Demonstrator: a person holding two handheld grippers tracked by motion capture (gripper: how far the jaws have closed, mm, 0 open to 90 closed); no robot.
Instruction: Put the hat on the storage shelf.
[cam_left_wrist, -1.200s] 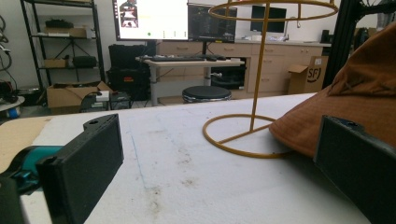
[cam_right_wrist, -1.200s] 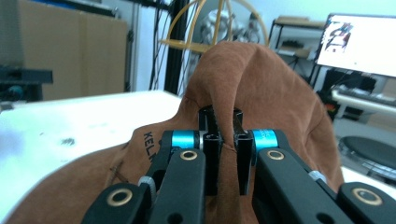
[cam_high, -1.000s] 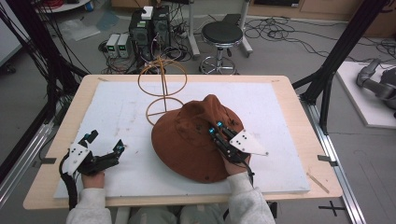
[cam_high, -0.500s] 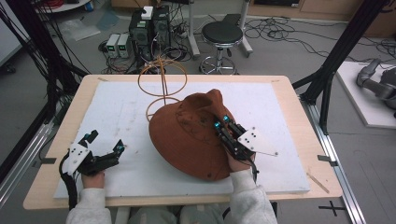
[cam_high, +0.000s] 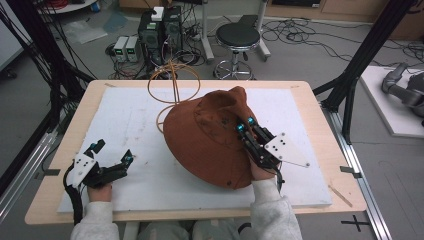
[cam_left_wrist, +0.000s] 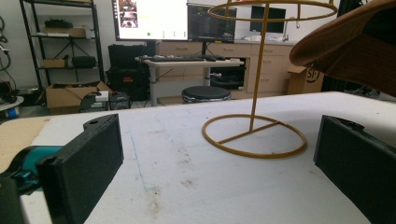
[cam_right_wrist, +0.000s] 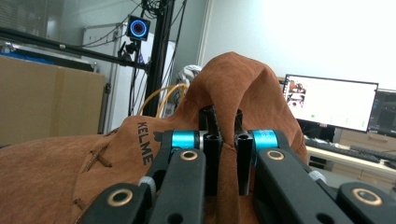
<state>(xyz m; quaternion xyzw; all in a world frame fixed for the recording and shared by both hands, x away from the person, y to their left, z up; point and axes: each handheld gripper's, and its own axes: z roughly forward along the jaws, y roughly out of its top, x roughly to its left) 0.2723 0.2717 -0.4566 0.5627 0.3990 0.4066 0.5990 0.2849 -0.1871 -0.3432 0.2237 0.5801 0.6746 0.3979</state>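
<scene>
A rust-brown suede hat (cam_high: 210, 140) is lifted off the white mat, tilted, its crown pinched into a fold. My right gripper (cam_high: 244, 126) is shut on that fold of the crown; in the right gripper view the brown hat (cam_right_wrist: 93, 163) rises between the closed black jaws (cam_right_wrist: 223, 140). A yellow wire hat stand (cam_high: 172, 82) stands just behind and left of the hat, partly hidden by it. My left gripper (cam_high: 112, 152) rests open at the mat's near left corner. The left gripper view has the wire stand (cam_left_wrist: 254, 135) ahead and the hat's brim (cam_left_wrist: 345, 51) at the upper right.
A white foam mat (cam_high: 125, 130) covers the wooden table (cam_high: 50, 200). Black frame posts (cam_high: 350, 85) rise at both sides of the table. A stool (cam_high: 237, 40) and electronics boxes (cam_high: 160, 25) stand on the floor behind.
My right gripper has risen with the hat, lifting its crown and tilting the brim off the mat. The left gripper has stayed put.
</scene>
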